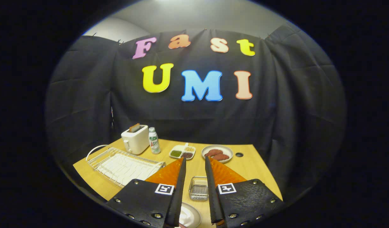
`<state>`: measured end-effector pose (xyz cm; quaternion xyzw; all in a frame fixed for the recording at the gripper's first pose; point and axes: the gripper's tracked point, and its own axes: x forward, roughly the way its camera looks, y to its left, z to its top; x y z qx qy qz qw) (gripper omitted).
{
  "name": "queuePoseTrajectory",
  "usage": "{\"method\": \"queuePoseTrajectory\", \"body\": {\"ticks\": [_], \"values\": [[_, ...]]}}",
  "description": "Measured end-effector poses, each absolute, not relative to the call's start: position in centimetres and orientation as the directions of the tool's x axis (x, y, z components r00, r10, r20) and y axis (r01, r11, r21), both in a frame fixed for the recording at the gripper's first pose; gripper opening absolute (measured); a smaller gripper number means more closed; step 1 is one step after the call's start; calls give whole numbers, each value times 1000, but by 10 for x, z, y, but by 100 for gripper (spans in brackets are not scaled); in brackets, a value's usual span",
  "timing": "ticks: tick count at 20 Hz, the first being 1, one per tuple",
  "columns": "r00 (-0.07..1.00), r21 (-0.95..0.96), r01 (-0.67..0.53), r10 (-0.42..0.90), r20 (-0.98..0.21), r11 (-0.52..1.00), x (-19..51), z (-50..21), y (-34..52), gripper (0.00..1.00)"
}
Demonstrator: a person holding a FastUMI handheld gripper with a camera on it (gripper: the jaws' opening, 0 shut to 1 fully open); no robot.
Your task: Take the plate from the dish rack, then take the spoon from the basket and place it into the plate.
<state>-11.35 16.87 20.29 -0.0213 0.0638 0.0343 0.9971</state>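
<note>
Wooden tabletop (pixel 254 167) inside a booth hung with black cloth (pixel 276 120), seen from low over the near edge.

Nearest, between the bases of the two fingers: white round plate (pixel 190 218), lying flat on the wood, face up, largely hidden by the fingers. Round, so no long axis to speak of.

Gripper (pixel 195 158) spread, jaws well apart, pinching nothing; both fingers (pixel 169 172) pointing straight ahead across the table toward the cloth wall.

Framed in the gap between the fingers, just beyond the plate and apart from it: small wire-mesh basket (pixel 198 188), rectangular, upright on its base, long axis apparently running forward along the fingers. Contents not clear enough to tell.

Left of the left finger: white wire dish rack (pixel 124 166), flat on the table, long axis slanting from beside the finger out to the far left, looped handle at that far end; nearest corner tucked behind the finger.

Just ahead of the fingertips: divided condiment dish (pixel 182 152) with green, brown and pale fillings, and to its right a pale plate of reddish-brown patties (pixel 217 153). Beside that plate, a small dark hole (pixel 239 155) in the tabletop.

Farther left, behind the rack: white toaster (pixel 135 139) with a slice of toast (pixel 134 127) standing out of the slot, and just beside it an upright small bottle (pixel 154 140) with a green label.
</note>
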Motion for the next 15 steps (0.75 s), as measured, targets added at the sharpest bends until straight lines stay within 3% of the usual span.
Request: {"method": "queuePoseTrajectory", "body": {"ticks": [1,2,3,6,15], "values": [[997,-23,-48,47,-56,999,-110,223,163,39],[1000,-5,-18,18,5,1000,-116,245,153,99],[999,5,0,0,47,1000,-119,255,146,95],[995,5,5,-5,100,1000,-123,261,137,98],[990,-33,31,-26,139,999,-122,233,85,98]]}}
